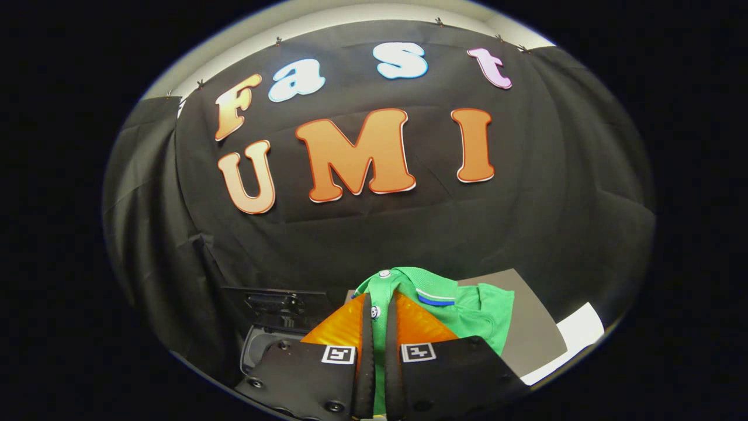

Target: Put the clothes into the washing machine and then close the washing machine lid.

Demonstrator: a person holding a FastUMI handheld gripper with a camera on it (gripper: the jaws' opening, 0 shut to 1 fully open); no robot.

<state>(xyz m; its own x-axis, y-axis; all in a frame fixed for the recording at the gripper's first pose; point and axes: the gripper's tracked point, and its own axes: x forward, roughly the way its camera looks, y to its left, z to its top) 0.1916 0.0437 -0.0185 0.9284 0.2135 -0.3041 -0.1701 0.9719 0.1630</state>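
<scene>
Between the 2 fingers of the tongs (378, 318) hangs a green polo shirt (467, 307), its button placket pinched in the narrow slot between them; both fingers press on the cloth, so the tongs are closed on the garment. Collar and 1 white button show at 12 o'clock from the fingertips, and the body of the shirt trails toward 3 o'clock over a grey bench (534, 327). At 9 o'clock from the fingers, lower and close by, sits the washing machine (274, 327), seen as a dark raised lid above a pale rim; how far its drum is open cannot be told.

Step in hand, as judged: carrying the gripped shirt to the drum. To do it well, lift until the trailing cloth is off the bench, swing toward 9 o'clock, and bring the tongs over the middle of the opening before letting go. Likely fault: a sleeve or hem draping across the rim, which would foul the lid when it is shut.
</scene>
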